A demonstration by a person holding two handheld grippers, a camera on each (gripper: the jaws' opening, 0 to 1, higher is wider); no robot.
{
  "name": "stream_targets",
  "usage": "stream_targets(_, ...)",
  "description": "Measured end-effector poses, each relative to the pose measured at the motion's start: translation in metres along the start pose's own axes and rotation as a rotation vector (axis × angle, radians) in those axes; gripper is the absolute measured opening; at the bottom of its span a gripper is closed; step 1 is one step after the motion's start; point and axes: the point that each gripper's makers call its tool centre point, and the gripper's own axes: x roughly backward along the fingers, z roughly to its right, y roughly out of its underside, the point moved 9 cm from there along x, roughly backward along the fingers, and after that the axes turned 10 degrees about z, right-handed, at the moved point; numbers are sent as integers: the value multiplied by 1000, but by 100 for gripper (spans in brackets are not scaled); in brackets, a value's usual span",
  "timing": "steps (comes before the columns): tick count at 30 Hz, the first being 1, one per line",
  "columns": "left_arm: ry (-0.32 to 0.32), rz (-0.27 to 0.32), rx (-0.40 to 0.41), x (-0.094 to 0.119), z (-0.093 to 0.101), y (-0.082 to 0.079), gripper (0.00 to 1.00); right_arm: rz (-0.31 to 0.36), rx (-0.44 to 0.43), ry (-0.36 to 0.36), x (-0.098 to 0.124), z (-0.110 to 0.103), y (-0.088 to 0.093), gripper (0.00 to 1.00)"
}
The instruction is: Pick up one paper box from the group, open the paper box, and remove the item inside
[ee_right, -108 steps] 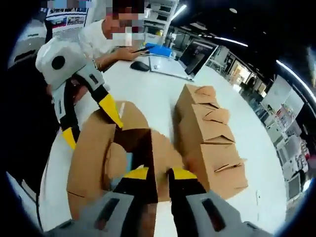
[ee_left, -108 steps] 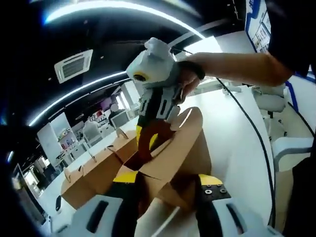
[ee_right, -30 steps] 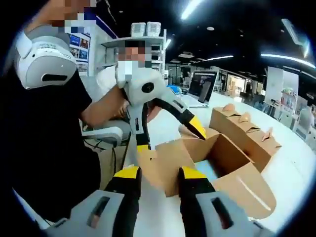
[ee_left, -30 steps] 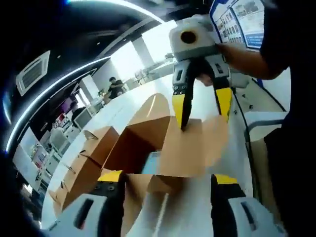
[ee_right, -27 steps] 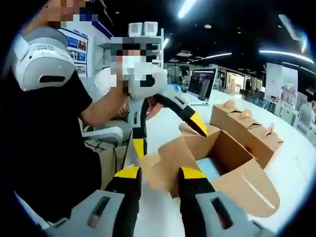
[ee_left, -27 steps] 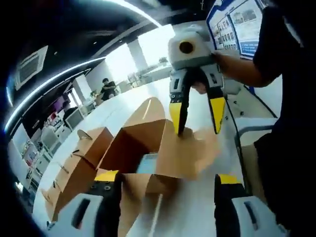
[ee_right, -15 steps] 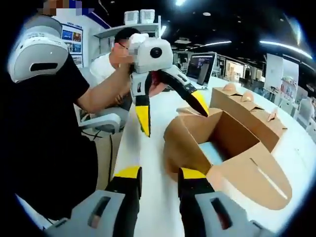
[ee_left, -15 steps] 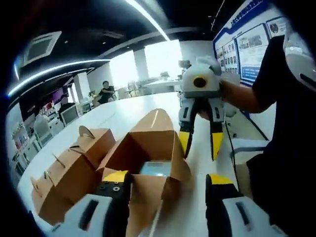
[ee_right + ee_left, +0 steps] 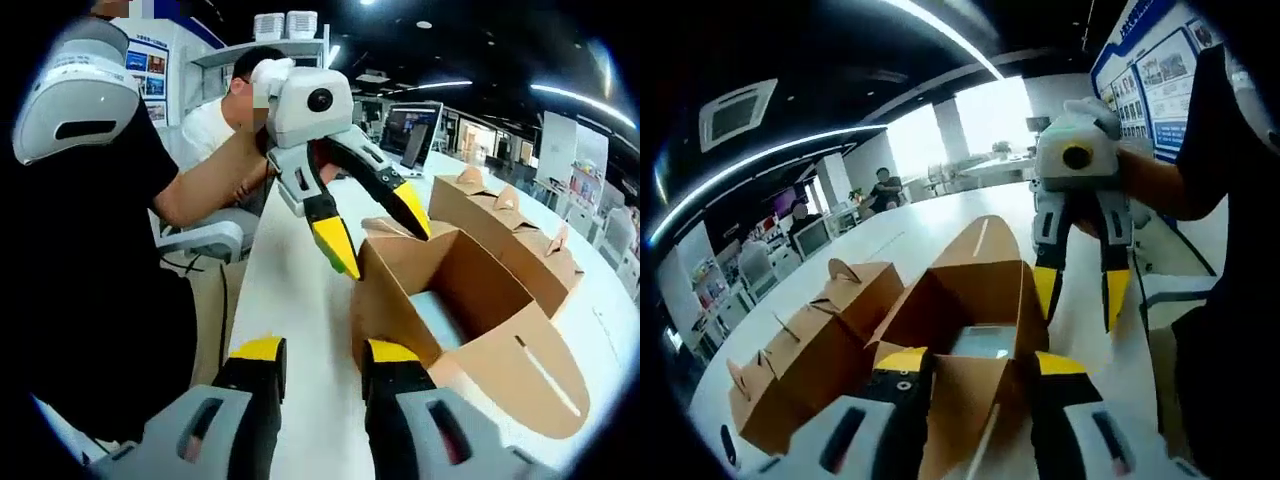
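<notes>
The paper box [image 9: 960, 330] is sitting opened on the tabletop [image 9: 290, 300]; both the left claw [image 9: 385, 235] and right claw [image 9: 1077, 290] are hovering released. Next: reaching inside for the pale item [image 9: 980, 343].

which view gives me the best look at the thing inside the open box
The left gripper view: it looks down into the open box, showing the pale blue item lying flat on the bottom. The right gripper view shows just a sliver of the item behind the box's near wall.

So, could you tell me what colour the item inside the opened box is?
Pale blue item, clearest in the left gripper view.
</notes>
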Motion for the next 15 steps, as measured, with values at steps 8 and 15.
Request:
stream_targets(8,-19,-6,-25,-2,2,0,40,3,265,182,16,20,-45,27)
stream_targets(15,-41,10,-12,-3,3,3,39,-170,247,153,-9,27,-27,21)
